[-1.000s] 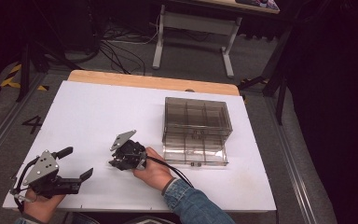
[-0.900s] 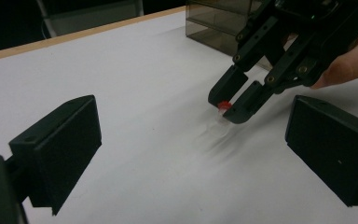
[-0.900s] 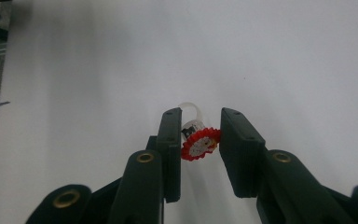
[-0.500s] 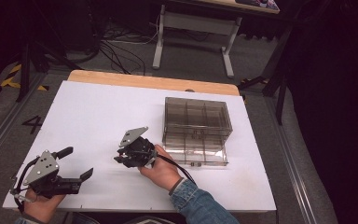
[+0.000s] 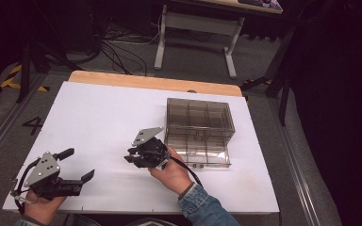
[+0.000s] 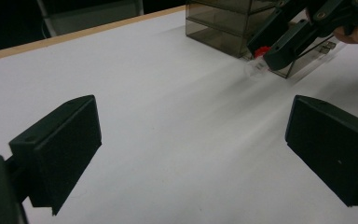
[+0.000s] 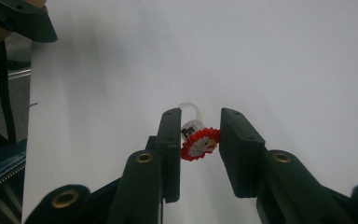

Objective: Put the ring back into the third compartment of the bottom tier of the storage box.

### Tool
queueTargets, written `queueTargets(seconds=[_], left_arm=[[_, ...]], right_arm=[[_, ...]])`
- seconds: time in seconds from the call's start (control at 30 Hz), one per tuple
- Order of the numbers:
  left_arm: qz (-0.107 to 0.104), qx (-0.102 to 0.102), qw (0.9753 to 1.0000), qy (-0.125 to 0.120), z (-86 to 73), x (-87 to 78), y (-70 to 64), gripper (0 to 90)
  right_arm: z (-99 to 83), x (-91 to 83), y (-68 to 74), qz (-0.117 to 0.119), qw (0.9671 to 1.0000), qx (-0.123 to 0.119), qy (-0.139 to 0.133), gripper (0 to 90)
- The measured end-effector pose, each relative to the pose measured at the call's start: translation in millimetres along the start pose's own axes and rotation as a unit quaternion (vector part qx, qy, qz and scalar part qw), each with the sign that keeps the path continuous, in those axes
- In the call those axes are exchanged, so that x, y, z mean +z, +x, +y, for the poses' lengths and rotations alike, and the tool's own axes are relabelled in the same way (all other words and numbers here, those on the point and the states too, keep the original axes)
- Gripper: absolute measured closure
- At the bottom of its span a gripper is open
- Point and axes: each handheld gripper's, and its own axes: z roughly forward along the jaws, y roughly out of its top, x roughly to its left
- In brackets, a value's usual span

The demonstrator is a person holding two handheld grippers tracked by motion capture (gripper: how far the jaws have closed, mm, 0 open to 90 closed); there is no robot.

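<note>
Your right gripper (image 7: 199,140) has lifted toward box (image 5: 199,123), jaws clamped on red-flanged bobbin (image 7: 197,143); left gripper (image 6: 191,154) wide open, empty.

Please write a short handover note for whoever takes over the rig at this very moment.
Right gripper: shut on a small clear piece with a red toothed cap, held over the white table just in front of the smoky plastic drawer box.
Left gripper: open, holding nothing, low over the table near the front left corner.
Done: the piece is gripped.
Left: its destination isn't clear; probably the box, whose lowest drawer looks pulled out. Confirm before releasing.
</note>
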Motion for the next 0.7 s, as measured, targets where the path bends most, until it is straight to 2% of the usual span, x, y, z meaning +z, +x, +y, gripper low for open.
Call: queueTargets(seconds=[0.2, 0.7], left_arm=[[-0.001, -0.001, 1.0, -0.001, 0.2, 0.1, -0.4, 4.1], [-0.001, -0.001, 1.0, -0.001, 0.1, 0.5, -0.2, 4.2]], right_arm=[[-2.5, -9.6, 0.0, -0.009, 1.0, 0.001, -0.004, 70.0], [-4.3, -18.7, -0.9, -0.019, 0.9998, 0.003, -0.006, 70.0]])
